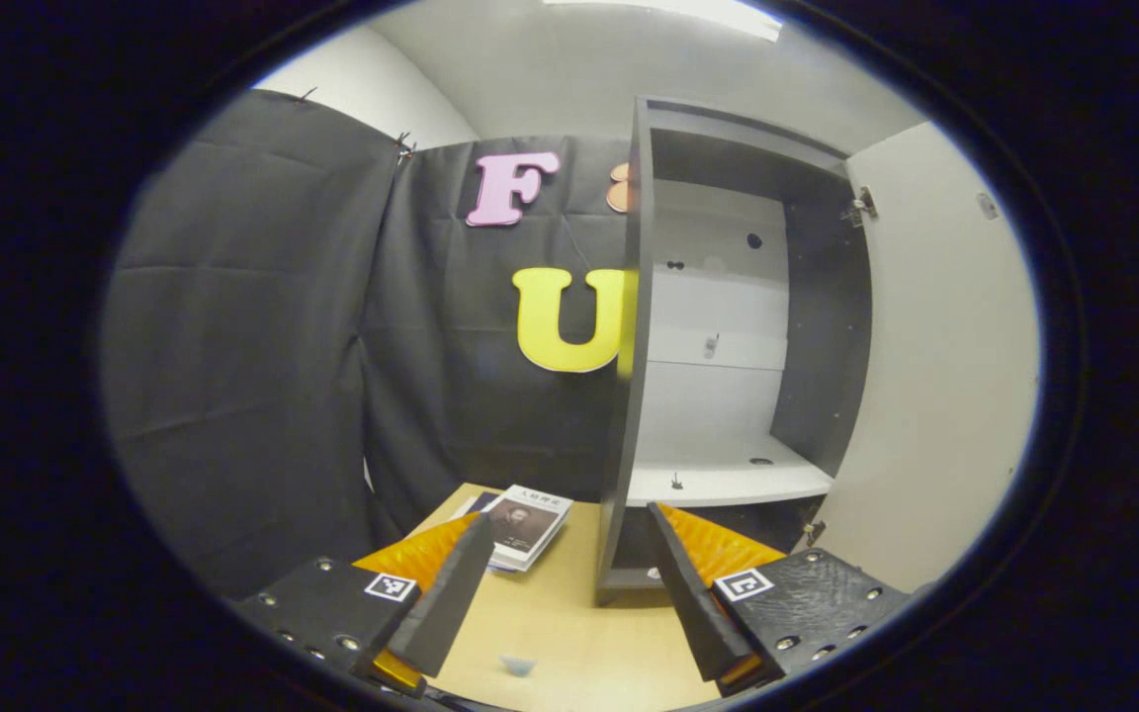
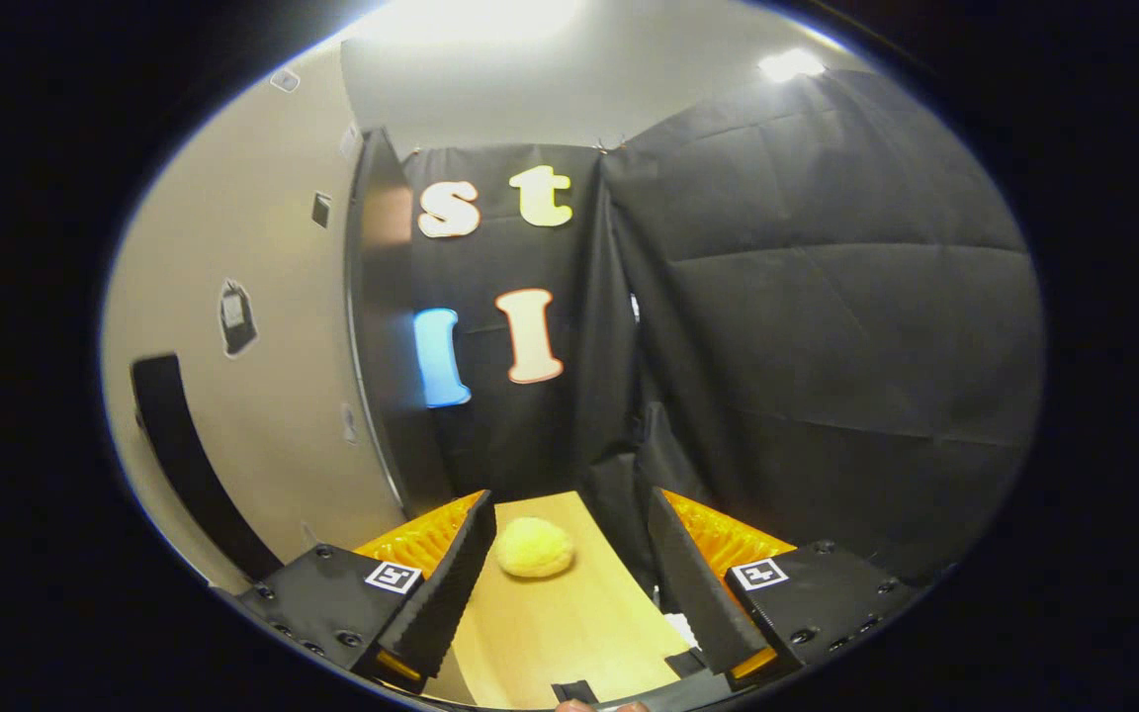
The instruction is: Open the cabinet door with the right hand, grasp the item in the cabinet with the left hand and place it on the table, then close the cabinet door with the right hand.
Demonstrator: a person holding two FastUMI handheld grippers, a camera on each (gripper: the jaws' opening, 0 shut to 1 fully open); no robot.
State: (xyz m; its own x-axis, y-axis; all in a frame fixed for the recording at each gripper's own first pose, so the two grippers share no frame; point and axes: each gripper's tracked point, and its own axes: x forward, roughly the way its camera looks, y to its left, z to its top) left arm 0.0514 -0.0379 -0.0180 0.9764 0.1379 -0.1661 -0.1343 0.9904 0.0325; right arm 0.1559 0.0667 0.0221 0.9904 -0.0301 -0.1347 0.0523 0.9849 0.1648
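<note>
Standing open — cabinet door (image 1: 935, 366); book (image 1: 528, 524), table (image 1: 569, 633)

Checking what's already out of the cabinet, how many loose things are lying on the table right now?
2. A book lies on the table left of the open cabinet; a yellow fuzzy ball lies on the tabletop in the right gripper view. More may be hidden.

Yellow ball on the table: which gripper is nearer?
Right. The yellow ball lies just ahead of the open right gripper, between its fingers' lines. The left gripper faces the open cabinet and books.
</note>
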